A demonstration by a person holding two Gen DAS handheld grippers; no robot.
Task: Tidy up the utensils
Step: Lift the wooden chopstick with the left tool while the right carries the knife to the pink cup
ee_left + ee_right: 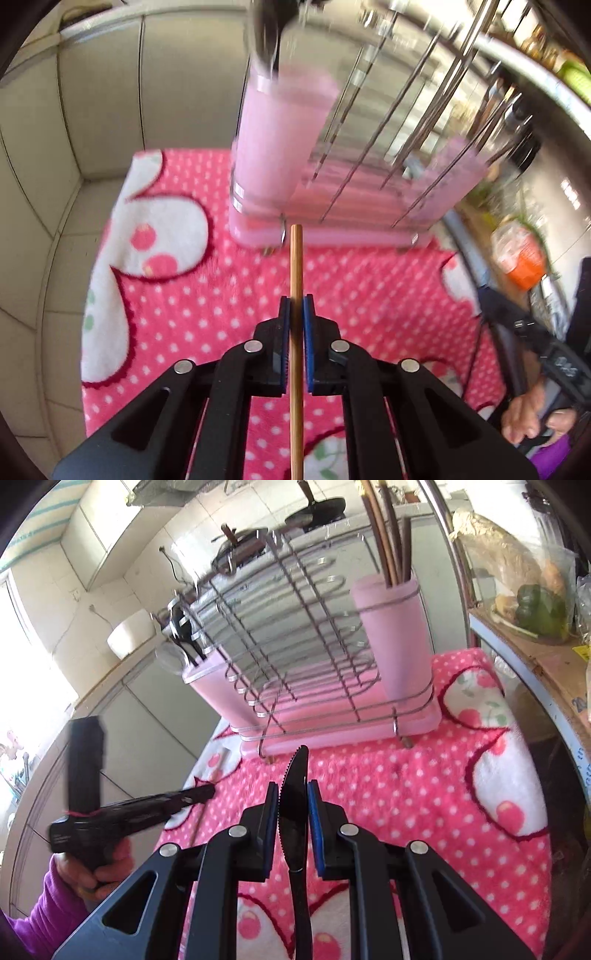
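My left gripper (296, 306) is shut on a wooden chopstick (296, 266) that points toward the pink dish rack (332, 232). The rack's near pink holder (280, 147) has a dark spoon (267, 33) in it. My right gripper (293, 788) is shut on a black serrated knife (295, 786), its tip toward the rack (343, 734). In the right wrist view, the right pink holder (399, 638) holds brown chopsticks (388, 539) and the left holder (214, 686) holds black utensils (184, 635). The left gripper (199, 794) shows at the left.
The rack stands on a pink dotted towel (388, 794) with white flower shapes, also in the left wrist view (207, 295). Tiled walls (92, 110) lie behind. A shelf (535, 653) with vegetables is at the right. Pans (240, 546) sit beyond the rack.
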